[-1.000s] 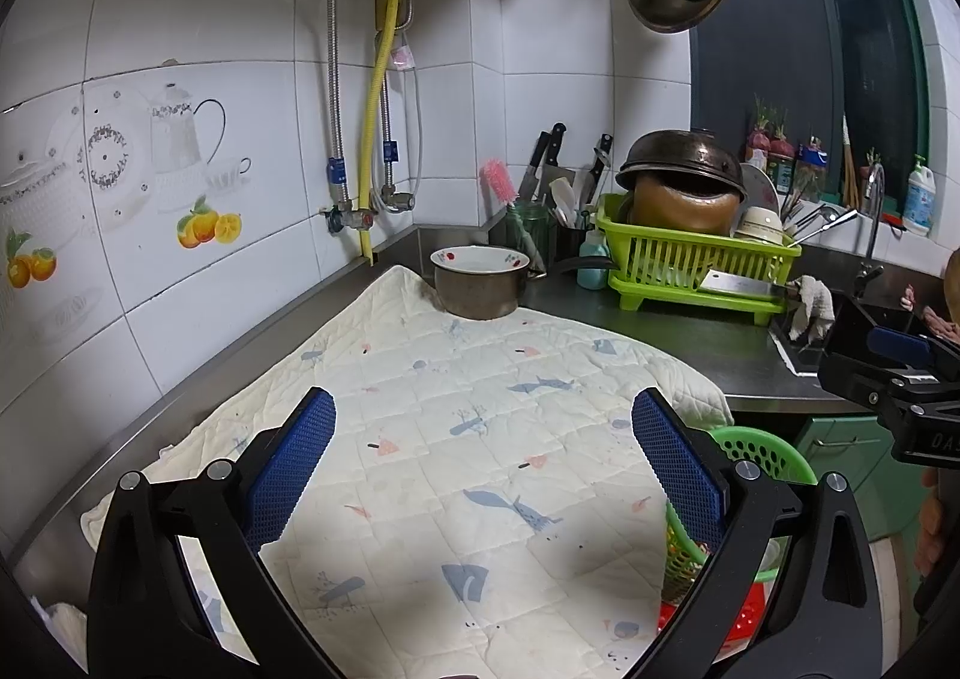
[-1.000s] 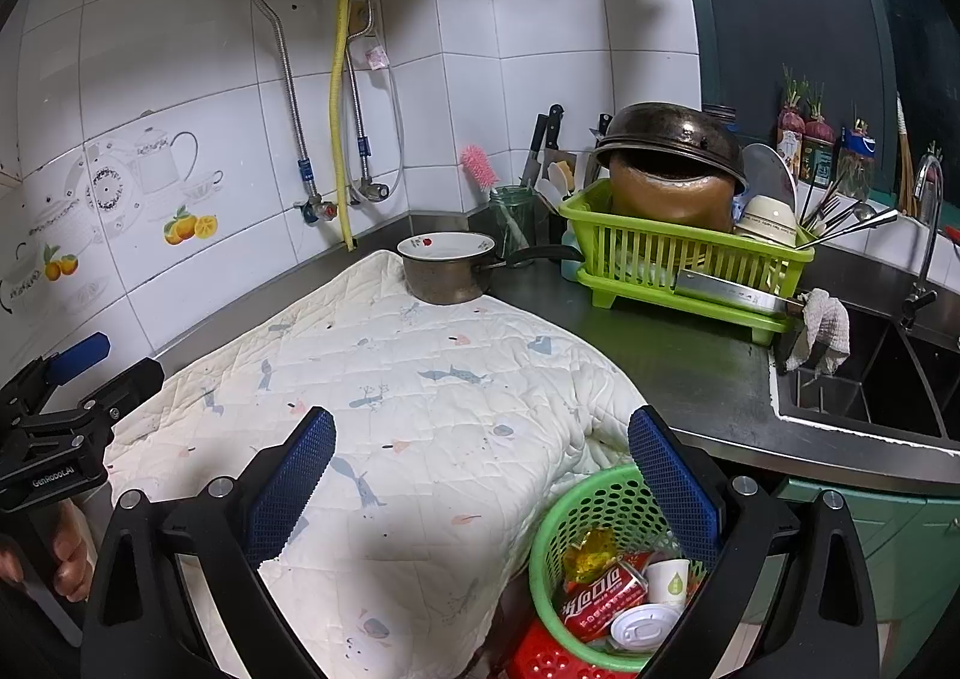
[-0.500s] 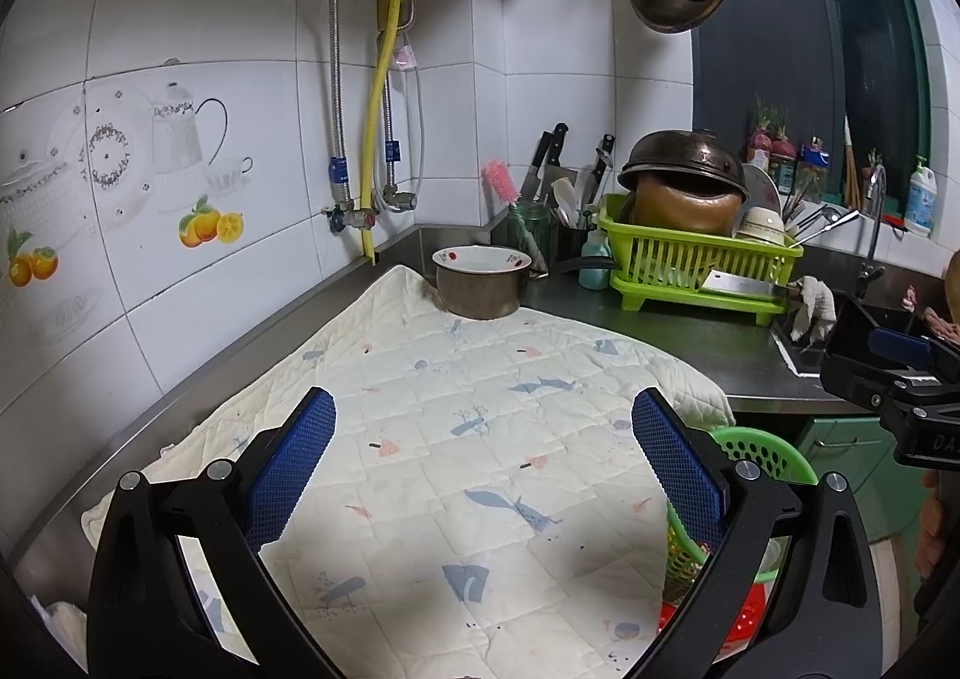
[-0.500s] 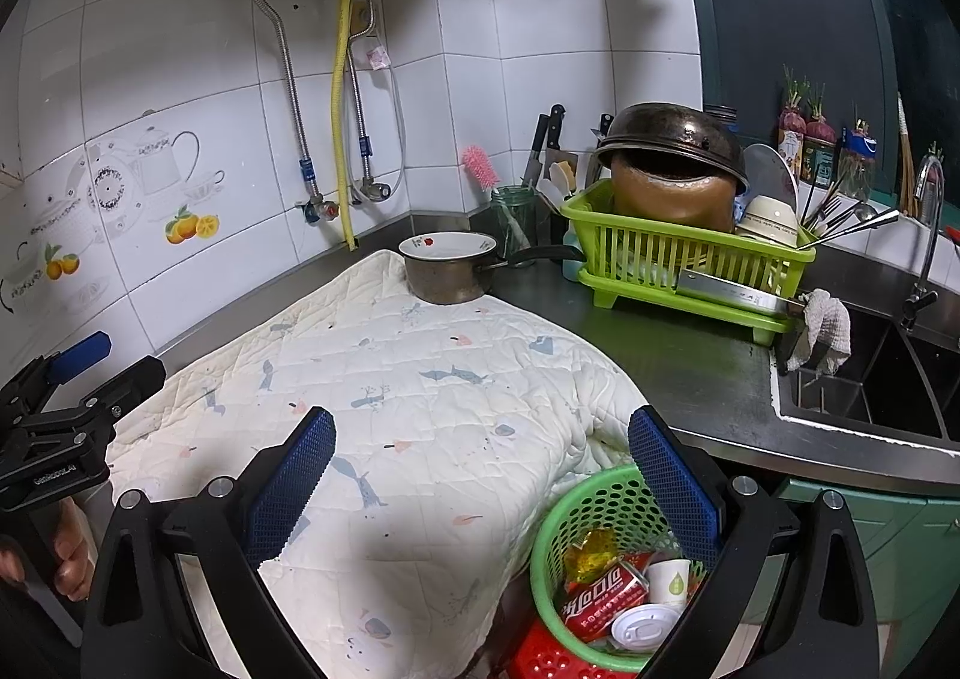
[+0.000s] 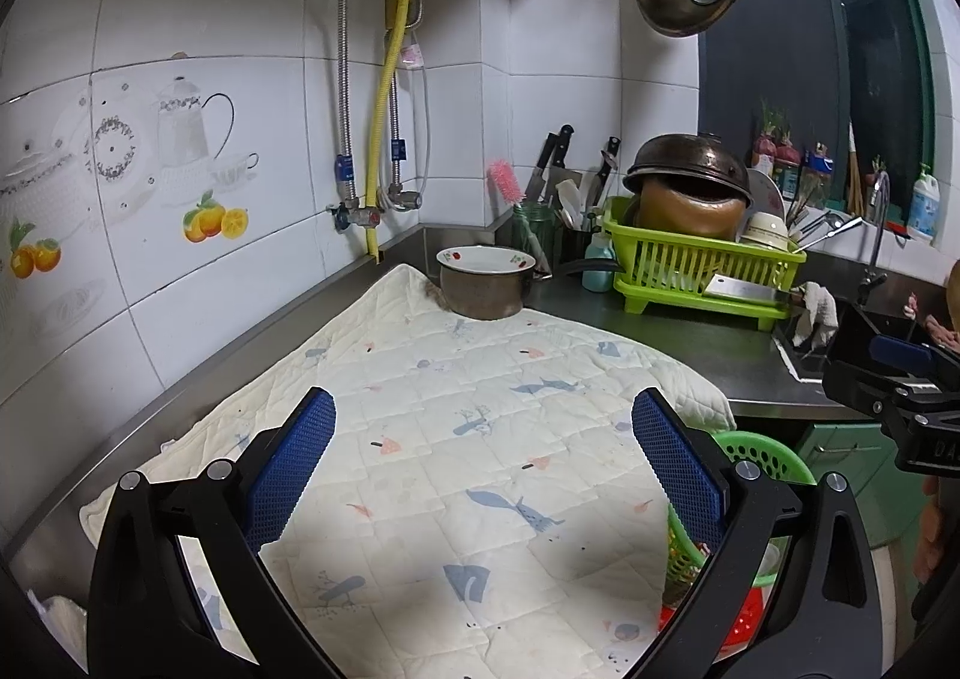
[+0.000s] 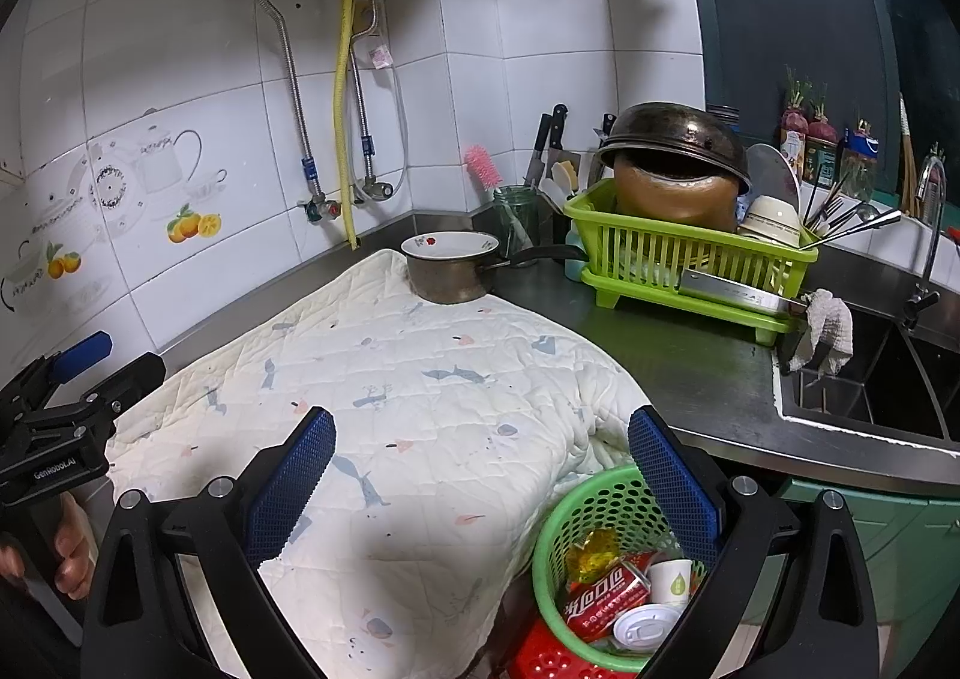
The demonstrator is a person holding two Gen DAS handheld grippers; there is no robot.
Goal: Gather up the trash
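White lettering "GenRoboAI" stands on the black body of the left gripper (image 6: 72,379), seen from the right wrist. The red can (image 6: 606,598) in the green basket (image 6: 576,517) bears white script, apparently Coca-Cola's. The right gripper (image 5: 900,373) shows only "DA", cut off.

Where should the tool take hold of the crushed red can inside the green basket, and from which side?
Across the flattened body of the red can, coming down from above: it lies flat among the trash in the green basket, whose walls block any sideways approach.

Left gripper (image 5: 483,457) jaws wide apart, right gripper (image 6: 480,463) likewise, both seemingly empty
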